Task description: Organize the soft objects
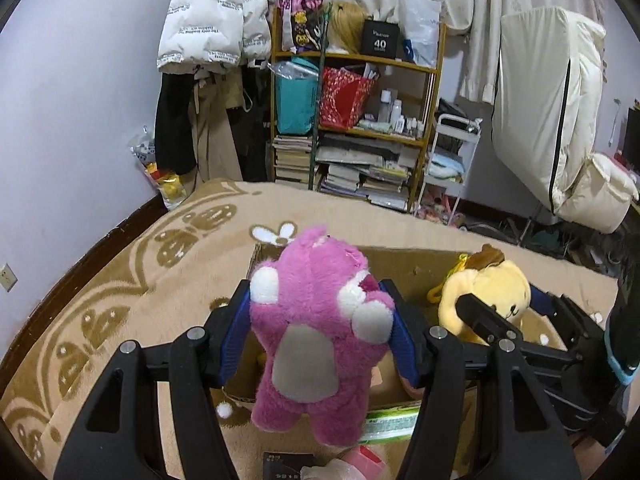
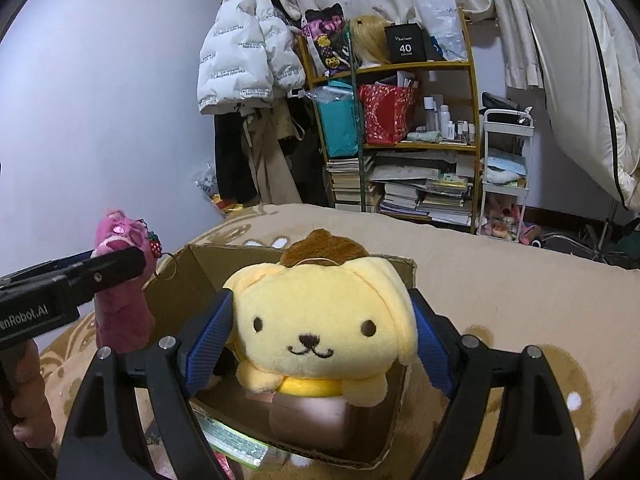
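Pink plush bear (image 1: pixel 316 336) between left claw (image 1: pixel 320 324) pads

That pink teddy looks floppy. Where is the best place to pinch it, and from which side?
Probably across the upper body, just under the head, coming from the front with one pad on each flank. The pink bear is soft and narrowest there, and hangs upright that way. The left gripper holds it so above the cardboard box.

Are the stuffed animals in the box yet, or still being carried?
Still being carried. The left gripper holds the pink bear and the right gripper holds the yellow puppy, both over the open cardboard box. Neither toy is dropped in yet; releasing them is what's left.
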Action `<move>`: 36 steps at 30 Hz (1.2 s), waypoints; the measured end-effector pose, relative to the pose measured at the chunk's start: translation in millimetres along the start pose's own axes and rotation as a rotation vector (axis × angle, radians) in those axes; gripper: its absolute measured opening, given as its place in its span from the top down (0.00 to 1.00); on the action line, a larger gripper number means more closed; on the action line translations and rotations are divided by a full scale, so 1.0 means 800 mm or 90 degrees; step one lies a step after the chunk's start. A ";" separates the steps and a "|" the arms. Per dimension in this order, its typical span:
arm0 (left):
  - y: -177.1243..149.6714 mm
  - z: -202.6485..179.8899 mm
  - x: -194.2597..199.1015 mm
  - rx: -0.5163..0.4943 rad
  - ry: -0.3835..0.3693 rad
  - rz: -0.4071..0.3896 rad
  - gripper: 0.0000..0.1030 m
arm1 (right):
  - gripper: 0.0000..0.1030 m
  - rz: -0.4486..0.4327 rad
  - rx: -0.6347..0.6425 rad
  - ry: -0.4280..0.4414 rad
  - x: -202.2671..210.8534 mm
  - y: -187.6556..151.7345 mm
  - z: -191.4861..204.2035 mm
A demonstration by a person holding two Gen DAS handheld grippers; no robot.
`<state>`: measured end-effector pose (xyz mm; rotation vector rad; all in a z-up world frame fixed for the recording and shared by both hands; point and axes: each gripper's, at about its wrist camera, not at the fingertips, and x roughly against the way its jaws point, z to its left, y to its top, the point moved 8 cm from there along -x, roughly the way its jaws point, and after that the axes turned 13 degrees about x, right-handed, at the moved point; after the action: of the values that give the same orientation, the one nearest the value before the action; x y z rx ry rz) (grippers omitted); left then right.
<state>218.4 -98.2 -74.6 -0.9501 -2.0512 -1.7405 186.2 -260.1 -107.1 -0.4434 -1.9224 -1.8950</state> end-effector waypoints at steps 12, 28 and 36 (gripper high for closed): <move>-0.011 0.005 -0.009 -0.007 0.022 0.028 0.36 | 0.10 0.026 0.009 0.004 -0.006 -0.011 0.006; -0.012 0.014 0.002 -0.009 0.044 0.071 0.30 | 0.05 0.021 0.024 0.003 0.017 -0.009 0.012; -0.005 0.027 0.042 0.012 0.043 0.060 0.10 | 0.00 0.026 0.017 -0.001 0.062 -0.010 0.015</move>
<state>195.3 -67.7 -62.6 -0.9530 -1.9446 -1.6788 138.5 -251.3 -89.9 -0.4724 -1.9229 -1.8423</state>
